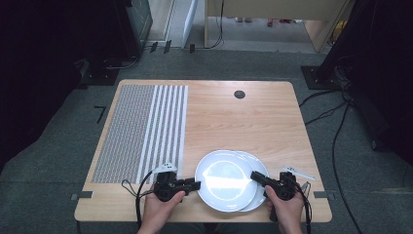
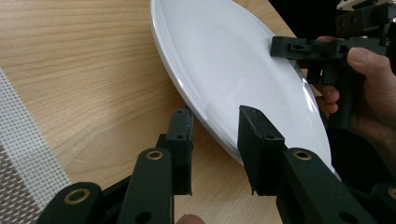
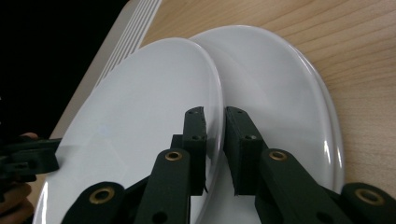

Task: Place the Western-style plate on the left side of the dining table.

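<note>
At table's near edge: left claw [image 1: 195, 185] and right claw [image 1: 256, 176] clamped on top plate's [image 1: 221, 178] opposite rims, over lower plate [image 3: 299, 98]. Next, likely: level two-handed lift.

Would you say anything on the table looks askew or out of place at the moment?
Yes: the top plate sits off-centre on the lower plate, shifted left, so the stack is uneven. The left gripper and right gripper each straddle its rim. Nothing looks spilled or broken.
</note>
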### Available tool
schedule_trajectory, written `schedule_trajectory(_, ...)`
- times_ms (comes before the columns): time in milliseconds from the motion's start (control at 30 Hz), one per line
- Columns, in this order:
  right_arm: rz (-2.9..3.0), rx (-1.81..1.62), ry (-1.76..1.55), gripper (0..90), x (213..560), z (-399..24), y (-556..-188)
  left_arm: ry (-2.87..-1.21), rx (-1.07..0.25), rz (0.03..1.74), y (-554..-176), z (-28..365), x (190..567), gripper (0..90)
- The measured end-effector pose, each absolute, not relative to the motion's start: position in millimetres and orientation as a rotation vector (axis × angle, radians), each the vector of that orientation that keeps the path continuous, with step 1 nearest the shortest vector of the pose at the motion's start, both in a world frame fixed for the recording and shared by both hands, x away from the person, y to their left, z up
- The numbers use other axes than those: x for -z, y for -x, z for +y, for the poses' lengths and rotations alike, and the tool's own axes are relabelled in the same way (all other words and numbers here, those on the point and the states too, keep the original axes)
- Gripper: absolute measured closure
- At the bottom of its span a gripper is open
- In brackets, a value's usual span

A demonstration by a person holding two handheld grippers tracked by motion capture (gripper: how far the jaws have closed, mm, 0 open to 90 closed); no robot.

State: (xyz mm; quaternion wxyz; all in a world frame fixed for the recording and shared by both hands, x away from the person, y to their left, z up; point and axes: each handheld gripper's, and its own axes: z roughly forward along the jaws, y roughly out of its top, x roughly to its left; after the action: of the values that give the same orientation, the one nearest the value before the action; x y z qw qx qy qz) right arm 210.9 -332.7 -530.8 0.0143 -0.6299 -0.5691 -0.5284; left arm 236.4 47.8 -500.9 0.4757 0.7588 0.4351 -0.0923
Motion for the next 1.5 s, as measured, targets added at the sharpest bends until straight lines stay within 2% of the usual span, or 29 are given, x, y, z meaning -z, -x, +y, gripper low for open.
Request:
schedule_trajectory(400, -1.593, 1.760, 1.938, 87.0, 526.2, -336.3, -208.3, -1.848, 0.236, 1.062, -234.6, 48.8, 500.7, 71.9)
schedule_trajectory(1067, -1.508, 1.709, 1.974, 87.8, 520.5, -332.8, -206.7, -1.816, 0.245, 1.070, -236.3, 54.7, 497.7, 74.0)
schedule_trajectory(1500, -1.569, 1.759, 1.936, 87.9, 490.2, -308.7, -214.2, -1.748, 0.189, 1.087, -240.9, 81.3, 475.9, 75.3)
